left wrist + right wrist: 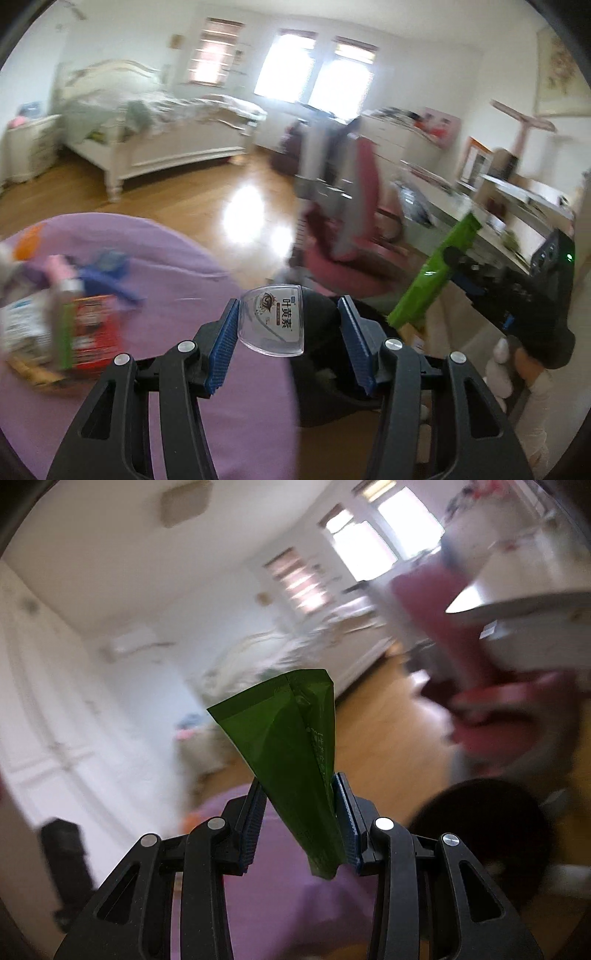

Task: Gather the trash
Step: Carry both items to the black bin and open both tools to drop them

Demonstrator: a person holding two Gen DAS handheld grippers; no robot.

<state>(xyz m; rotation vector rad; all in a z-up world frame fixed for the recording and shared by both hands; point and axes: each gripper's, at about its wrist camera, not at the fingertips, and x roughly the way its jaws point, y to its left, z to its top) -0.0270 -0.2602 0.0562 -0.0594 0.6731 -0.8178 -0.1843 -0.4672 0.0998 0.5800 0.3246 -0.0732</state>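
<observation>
My left gripper (288, 339) stands wide open over the rim of a black bin (325, 314). A clear plastic package (272, 319) with a printed label lies between its fingers, touching the left pad only. My right gripper (301, 827) is shut on a green plastic wrapper (291, 753) that sticks up out of the fingers. The same wrapper (436, 269) and the right gripper (448, 258) show at the right of the left wrist view. The black bin (480, 834) shows low right in the right wrist view.
A purple-covered table (177, 266) holds a blurred heap of boxes and wrappers (66, 314) at the left. A pink chair (347, 221) stands on the wooden floor beyond the bin. A desk (491, 229) runs along the right. A white bed (147, 140) is at the back.
</observation>
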